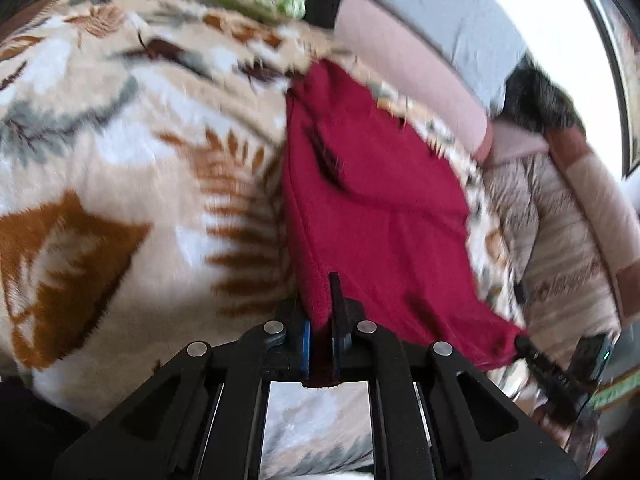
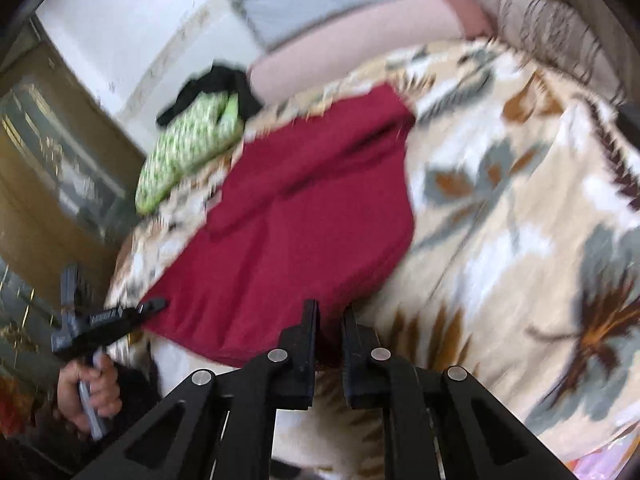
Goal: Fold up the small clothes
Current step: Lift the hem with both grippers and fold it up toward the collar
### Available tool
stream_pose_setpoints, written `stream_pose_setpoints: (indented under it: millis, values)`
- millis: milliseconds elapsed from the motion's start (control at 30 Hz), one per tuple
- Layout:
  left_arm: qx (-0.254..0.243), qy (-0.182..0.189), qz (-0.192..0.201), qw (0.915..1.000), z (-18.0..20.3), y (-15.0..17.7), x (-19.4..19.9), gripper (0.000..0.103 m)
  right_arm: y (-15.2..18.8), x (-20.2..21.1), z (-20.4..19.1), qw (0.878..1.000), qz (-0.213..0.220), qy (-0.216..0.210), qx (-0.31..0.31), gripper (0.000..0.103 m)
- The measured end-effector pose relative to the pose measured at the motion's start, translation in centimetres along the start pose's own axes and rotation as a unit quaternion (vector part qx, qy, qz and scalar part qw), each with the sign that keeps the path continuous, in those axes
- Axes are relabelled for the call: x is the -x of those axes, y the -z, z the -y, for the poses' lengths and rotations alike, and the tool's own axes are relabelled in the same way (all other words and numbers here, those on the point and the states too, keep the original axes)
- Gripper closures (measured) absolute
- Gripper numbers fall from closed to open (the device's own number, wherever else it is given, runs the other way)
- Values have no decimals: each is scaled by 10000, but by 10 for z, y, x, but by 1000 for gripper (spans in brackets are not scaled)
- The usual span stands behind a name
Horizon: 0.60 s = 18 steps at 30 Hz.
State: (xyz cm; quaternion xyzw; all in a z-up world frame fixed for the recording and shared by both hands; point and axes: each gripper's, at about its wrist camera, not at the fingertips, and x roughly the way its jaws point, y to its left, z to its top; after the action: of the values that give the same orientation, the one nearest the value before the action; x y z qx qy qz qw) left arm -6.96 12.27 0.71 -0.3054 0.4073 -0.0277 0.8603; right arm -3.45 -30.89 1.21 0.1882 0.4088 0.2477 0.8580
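A small dark red garment [image 1: 372,200] lies spread on a leaf-print fleece blanket [image 1: 120,140], its near edge lifted off the blanket. My left gripper [image 1: 320,300] is shut on the garment's near left corner, red cloth bunched between its fingers. In the same view, my right gripper [image 1: 522,340] pinches the garment's other near corner at the lower right. The right wrist view shows the red garment [image 2: 304,220] running away from my right gripper [image 2: 330,312], which is shut on its hem. My left gripper [image 2: 158,303], held by a hand [image 2: 88,388], grips the left corner.
A green patterned cloth [image 2: 188,148] and a black garment [image 2: 216,84] lie at the blanket's far left. Pink and grey pillows [image 1: 420,60] line the far side, with a beige quilted cover [image 1: 552,216] to the right. A wooden cabinet [image 2: 48,160] stands beside the bed.
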Motion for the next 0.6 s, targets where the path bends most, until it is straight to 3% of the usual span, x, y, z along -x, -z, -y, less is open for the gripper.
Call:
stream_pose_setpoints:
  millis: [333,600]
  values:
    - [1252,170,221,9917,20,-72,-30,98,-67,-29,-22,9977,389,550,-25,94]
    - [1404,-52,377,9894,25,-119,-71,98,-118,-76,-17,9947,409,943,25,94]
